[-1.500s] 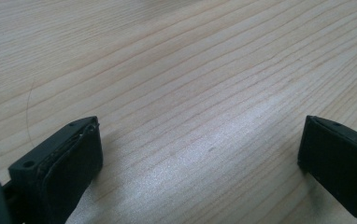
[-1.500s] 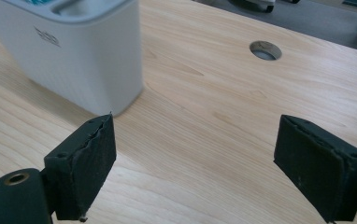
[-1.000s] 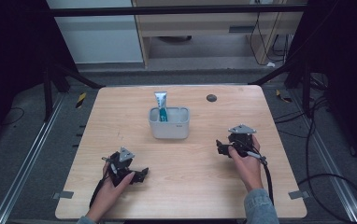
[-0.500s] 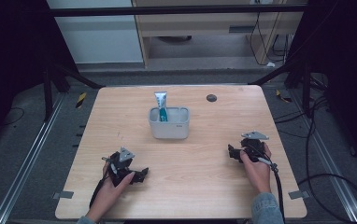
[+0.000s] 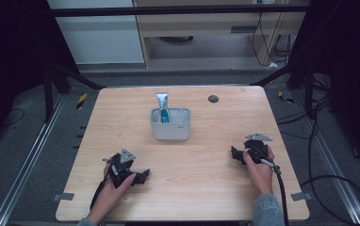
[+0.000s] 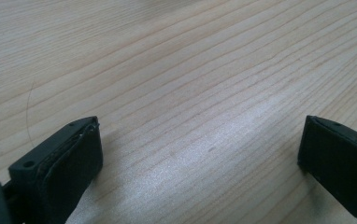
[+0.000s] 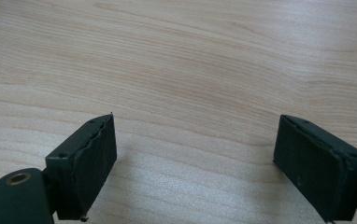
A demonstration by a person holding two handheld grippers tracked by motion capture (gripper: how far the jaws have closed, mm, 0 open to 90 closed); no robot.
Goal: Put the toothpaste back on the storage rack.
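A grey rectangular holder (image 5: 170, 124) stands at the middle of the wooden table (image 5: 121, 117), with a teal and white tube (image 5: 162, 107) upright in its left side. My left gripper (image 5: 143, 176) rests low on the table near the front left, open, its jaws wide apart over bare wood (image 6: 200, 140). My right gripper (image 5: 234, 154) sits at the front right, its jaws pointing left, also open with nothing between them (image 7: 195, 144).
A small dark round disc (image 5: 213, 98) lies near the table's far edge, right of centre. Cables trail off the right side onto the floor. Metal rails (image 5: 32, 155) and dark frame legs flank the table.
My right gripper has moved right and toward the front edge, away from the holder. The left gripper has stayed in place.
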